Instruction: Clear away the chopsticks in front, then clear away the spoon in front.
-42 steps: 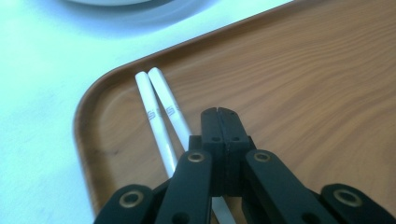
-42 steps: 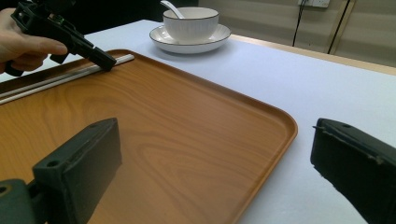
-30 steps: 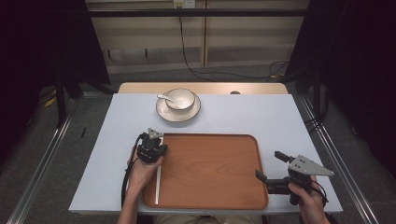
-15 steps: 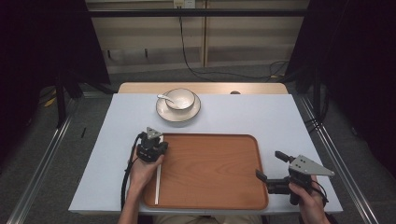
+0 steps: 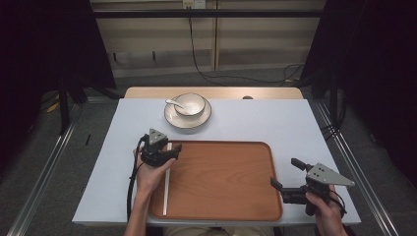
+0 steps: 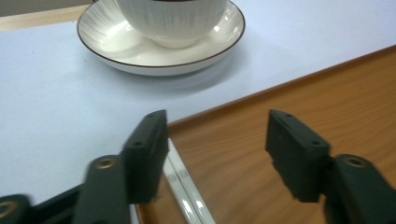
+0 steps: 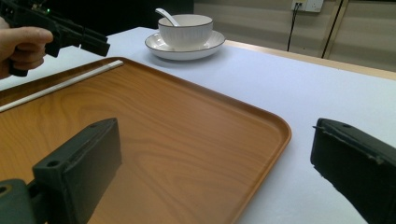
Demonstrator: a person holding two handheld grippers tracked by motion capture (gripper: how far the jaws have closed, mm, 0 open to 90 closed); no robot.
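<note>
High view: the white chopsticks [image 5: 166, 181] lie along the wooden tray's [image 5: 221, 182] left edge, lower left of centre, their long axis running toward the top of the frame. The left gripper [image 5: 173, 150] hovers at their far end, jaws spread; the right gripper [image 5: 285, 173] sits well apart at the tray's right edge, jaws also spread.

Left gripper view: the chopsticks [image 6: 184, 191] run up from the bottom centre, just beside the left jaw and inside the gap.

Right gripper view: the chopsticks [image 7: 60, 87] lie at upper left, far from these jaws.
</note>
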